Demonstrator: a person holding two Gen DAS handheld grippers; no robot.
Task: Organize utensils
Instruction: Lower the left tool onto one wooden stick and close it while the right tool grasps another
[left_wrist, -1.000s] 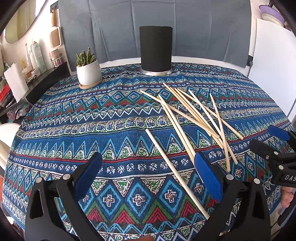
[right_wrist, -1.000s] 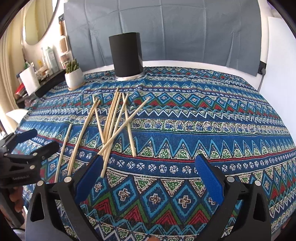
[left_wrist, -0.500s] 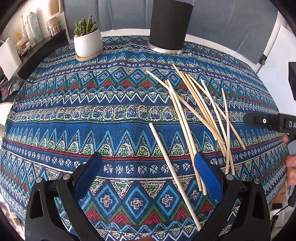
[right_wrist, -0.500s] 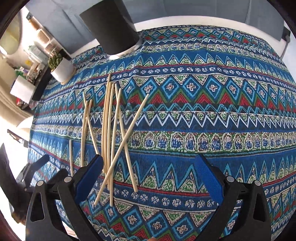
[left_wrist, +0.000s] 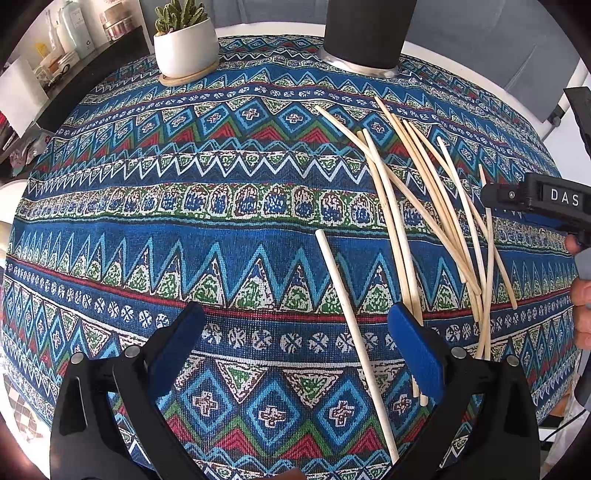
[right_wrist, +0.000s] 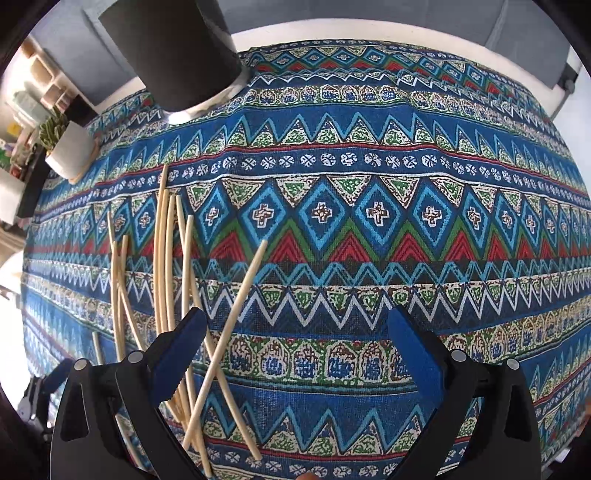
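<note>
the left gripper (left_wrist: 295, 343) hangs over the patterned tablecloth (left_wrist: 184, 229) with its blue pads spread wide and nothing between them but one lone chopstick (left_wrist: 354, 339) slanting across the gap. the loose pile of chopsticks (left_wrist: 436, 206) lies ahead and to its right pad's side. the right gripper (right_wrist: 295, 347) is spread too, empty, its left pad over that pile (right_wrist: 166, 258). the black holder (right_wrist: 173, 51) stands far ahead, a potted succulent (left_wrist: 184, 40) beside it.
</note>
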